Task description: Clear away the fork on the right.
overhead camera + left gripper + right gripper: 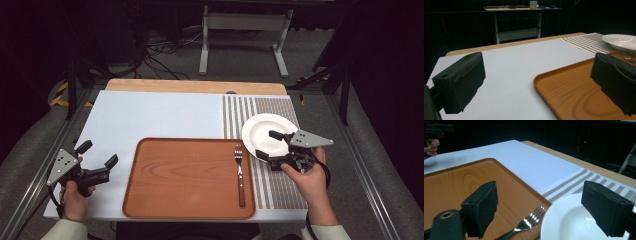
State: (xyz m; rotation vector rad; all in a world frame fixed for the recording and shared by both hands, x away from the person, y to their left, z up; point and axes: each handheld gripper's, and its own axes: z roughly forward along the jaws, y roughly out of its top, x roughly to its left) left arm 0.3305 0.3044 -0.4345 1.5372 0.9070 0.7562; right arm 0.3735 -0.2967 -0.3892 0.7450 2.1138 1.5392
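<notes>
left tool (97,153): we see it at the table's left edge, beside the tray, jaws wide apart with nothing between them; a hand (76,196) grips it from below, grey plate on top
left tool, own view (534,82): jaws spread to both sides of the view, white surface and the tray's corner between them, nothing touched
right tool (269,143): over the plate's near right part, jaws apart, one over the plate's middle and one at its near rim; we can't tell if either touches the plate; held by the right hand (307,177)
right tool, own view (549,208): jaws wide apart, plate and fork tines between them, nothing clamped
tray (165,200): brown wood-grain, rounded corners, lies at the near middle of the table, bare apart from the fork
fork (240,172): metal head, brown handle, lies on the tray's right side, tines pointing away from the person, just beside the tray's right rim
plate (262,129): white, bare, sits on the striped mat just right of the tray's far right corner, near the fork tines but apart from them
mat (285,192): beige and white stripes, covers the table's right part
table (165,112): white sheet over a wooden top, wood strip showing along the far edge
writing: we find no brand, label or text we can read on any item
</notes>
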